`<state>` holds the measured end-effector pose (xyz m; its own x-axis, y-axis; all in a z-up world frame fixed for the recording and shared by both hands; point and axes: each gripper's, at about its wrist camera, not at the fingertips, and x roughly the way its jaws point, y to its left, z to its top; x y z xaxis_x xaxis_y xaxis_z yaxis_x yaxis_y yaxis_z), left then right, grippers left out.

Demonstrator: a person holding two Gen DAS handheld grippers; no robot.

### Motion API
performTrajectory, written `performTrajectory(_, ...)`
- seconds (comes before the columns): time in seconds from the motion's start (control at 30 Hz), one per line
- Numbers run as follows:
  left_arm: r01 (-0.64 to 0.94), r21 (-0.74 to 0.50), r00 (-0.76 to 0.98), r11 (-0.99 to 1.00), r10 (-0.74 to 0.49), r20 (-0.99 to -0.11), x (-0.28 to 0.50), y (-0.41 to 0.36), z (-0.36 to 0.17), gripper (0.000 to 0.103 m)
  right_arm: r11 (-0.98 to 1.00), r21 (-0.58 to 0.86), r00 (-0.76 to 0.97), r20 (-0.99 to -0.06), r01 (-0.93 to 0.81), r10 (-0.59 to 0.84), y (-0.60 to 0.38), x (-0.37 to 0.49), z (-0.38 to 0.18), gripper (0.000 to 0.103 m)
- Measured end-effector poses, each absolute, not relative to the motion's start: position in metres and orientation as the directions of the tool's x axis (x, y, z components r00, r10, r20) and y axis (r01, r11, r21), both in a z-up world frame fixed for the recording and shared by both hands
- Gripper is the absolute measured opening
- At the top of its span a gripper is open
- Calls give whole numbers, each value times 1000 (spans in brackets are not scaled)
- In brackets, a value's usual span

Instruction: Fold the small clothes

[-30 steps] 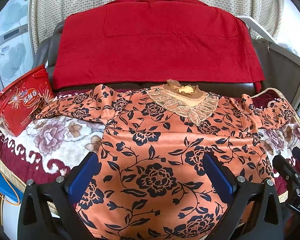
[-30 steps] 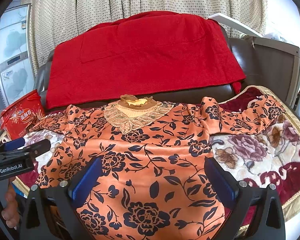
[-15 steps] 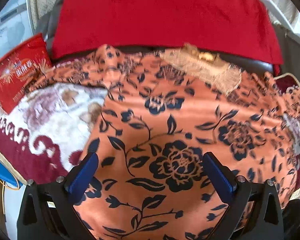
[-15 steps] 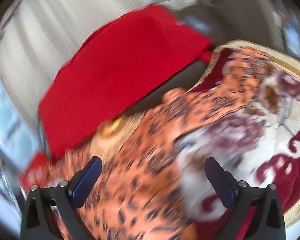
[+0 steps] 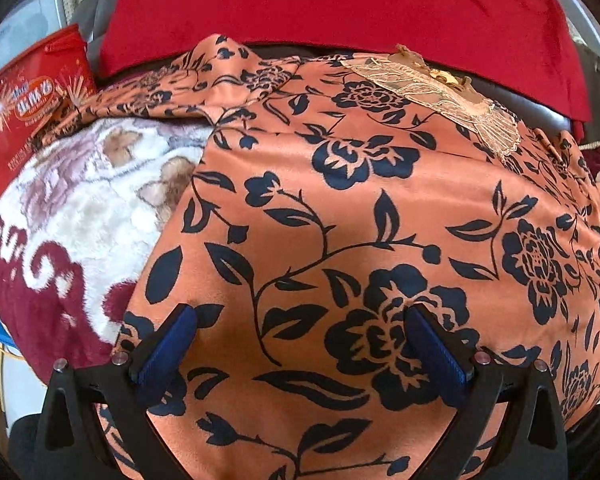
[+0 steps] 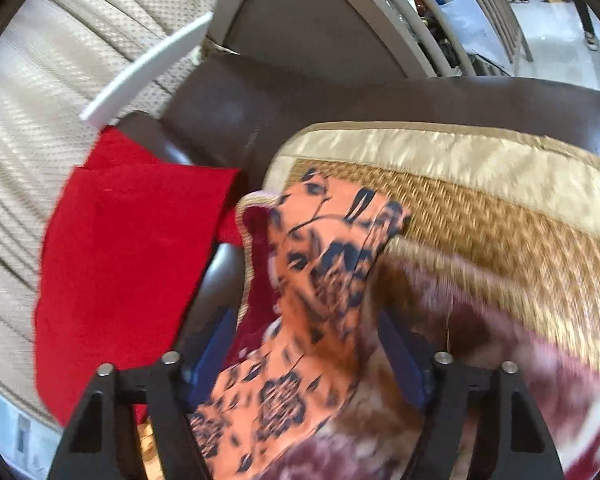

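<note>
— Both grippers have dropped closer: the left gripper (image 5: 300, 344) hangs spread, unloaded, low over the orange floral blouse (image 5: 340, 200) on the plush blanket (image 5: 80, 208).

— And the right gripper (image 6: 300, 364)?

— Swung to the blouse's right sleeve (image 6: 324, 264), fingers apart astride it, not yet pinching; a sleeve fold looks next.

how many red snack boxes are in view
1: the red box stands at the blanket's far left edge, beside the blouse's sleeve. Others may be hidden.
</note>
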<state>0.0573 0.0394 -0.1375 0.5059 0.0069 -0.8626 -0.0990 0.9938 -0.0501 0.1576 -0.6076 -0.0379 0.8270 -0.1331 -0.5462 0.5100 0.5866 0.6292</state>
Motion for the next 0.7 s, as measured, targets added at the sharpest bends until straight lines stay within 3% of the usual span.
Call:
performTrajectory(0.17,-106,-131,516,986,-58,-854,54,50,-146,103,595,569,786,-590,568,-185,-617,180,-38,53)
performTrajectory(0.23,-94,-133,526,987,-64,-848,52,50,-147,103,612,517,752,-626,598,-207,-620,192,-39,28)
performTrajectory(0.27,-91,-136,527,986,-69,-847,52,50,-147,103,610,510,742,-638,607,-205,-624,196,-39,23)
performTrajectory(0.3,-89,-142,524,986,-75,-848,52,50,-147,103,604,506,735,-645,616,-209,-627,200,-39,8)
performTrajectory(0.5,-72,-188,543,979,-120,-831,49,57,-149,103,760,431,807,-555,487,-202,-574,213,22,6)
performTrajectory(0.7,-23,-264,550,964,-208,-809,46,71,-144,103,890,429,931,-365,157,12,-432,226,119,6)
